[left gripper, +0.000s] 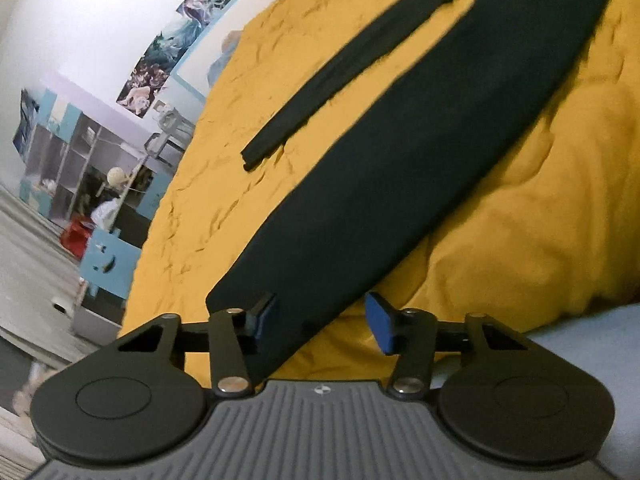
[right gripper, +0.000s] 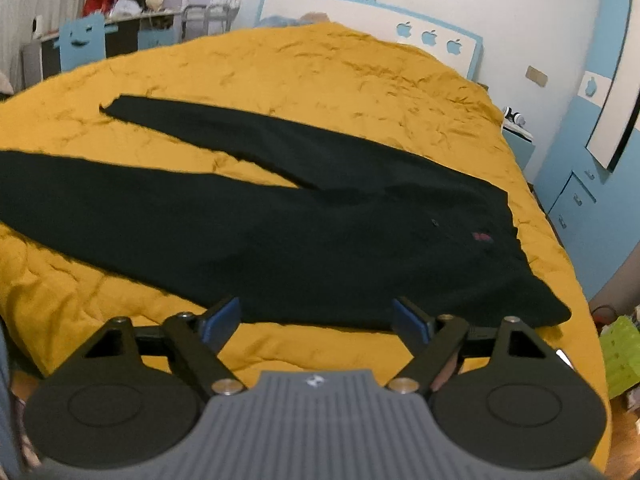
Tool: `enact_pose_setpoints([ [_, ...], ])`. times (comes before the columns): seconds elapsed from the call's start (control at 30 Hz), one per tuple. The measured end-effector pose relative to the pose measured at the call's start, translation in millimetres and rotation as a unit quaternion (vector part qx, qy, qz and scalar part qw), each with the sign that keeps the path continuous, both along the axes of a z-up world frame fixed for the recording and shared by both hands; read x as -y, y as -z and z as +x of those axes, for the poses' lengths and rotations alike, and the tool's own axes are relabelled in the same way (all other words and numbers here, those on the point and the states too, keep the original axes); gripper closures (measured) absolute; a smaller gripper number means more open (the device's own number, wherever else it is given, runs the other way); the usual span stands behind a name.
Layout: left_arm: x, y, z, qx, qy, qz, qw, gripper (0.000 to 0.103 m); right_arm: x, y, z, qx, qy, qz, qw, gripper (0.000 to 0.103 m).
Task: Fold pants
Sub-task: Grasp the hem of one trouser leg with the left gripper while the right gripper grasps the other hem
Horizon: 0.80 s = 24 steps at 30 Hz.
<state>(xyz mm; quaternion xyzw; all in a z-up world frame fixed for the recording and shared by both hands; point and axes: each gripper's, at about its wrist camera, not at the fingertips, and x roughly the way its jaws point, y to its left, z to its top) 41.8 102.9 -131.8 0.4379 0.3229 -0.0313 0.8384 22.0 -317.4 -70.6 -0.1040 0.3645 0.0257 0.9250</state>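
1. Black fabric is seen spread flat: the pants (right gripper: 304, 236) lie unfolded across the yellow bedcover (right gripper: 320, 76), both legs splayed apart in a narrow V, the waist end toward the right of the right wrist view.
2. No fold is judged to have been made yet; the legs have not been brought together and no layer is seen doubled over.
3. The left gripper (left gripper: 320, 320) is placed at the hem of the nearer leg (left gripper: 400, 168). Its jaws are partly apart, and the hem corner is seen between them, but the pads (left gripper: 382, 326) are not seen pressing on the cloth.
4. The other leg (left gripper: 360, 76) is seen lying well apart from the nearer one, with yellow cover showing between them.
5. The right gripper (right gripper: 316, 316) is held just over the near edge of the pants at the hip, its jaws wide apart and nothing clamped.
6. What is left is judged to be nearly everything: the near edge is to be grasped at both ends, one leg laid over the other, then the length folded.
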Motion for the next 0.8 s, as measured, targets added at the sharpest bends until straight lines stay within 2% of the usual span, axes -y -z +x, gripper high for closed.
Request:
enact_pose_setpoints([
  [0.13, 1, 13, -7, 0.015, 0.0, 0.039, 0.9991, 0.053, 13, 6, 6, -0.015, -0.009, -0.031, 0.999, 0.028],
  [0.2, 5, 14, -6, 0.014, 0.006, 0.053, 0.9985, 0.066, 22, 9, 8, -0.025, -0.014, -0.046, 0.999, 0.034],
  [0.3, 6, 8, -1, 0.011, -0.008, 0.033, 0.9994, 0.077, 38, 13, 10, -0.033, -0.026, -0.08, 0.996, 0.04],
  [0.4, 8, -8, 8, 0.019, -0.042, 0.008, 0.9989, 0.078, 57, 15, 13, -0.038, -0.039, -0.119, 0.991, 0.043],
  [0.53, 13, -27, 19, 0.031, -0.074, -0.004, 0.9968, 0.08, 88, 15, 23, -0.042, -0.052, -0.163, 0.984, 0.046],
  [0.63, 12, -45, 29, 0.027, -0.115, -0.04, 0.9922, 0.085, 107, 23, 31, -0.051, -0.083, -0.219, 0.971, 0.053],
  [0.8, 4, -69, 43, 0.017, -0.159, -0.077, 0.9842, 0.089, 131, 51, 39, -0.084, -0.156, -0.31, 0.934, 0.067],
])
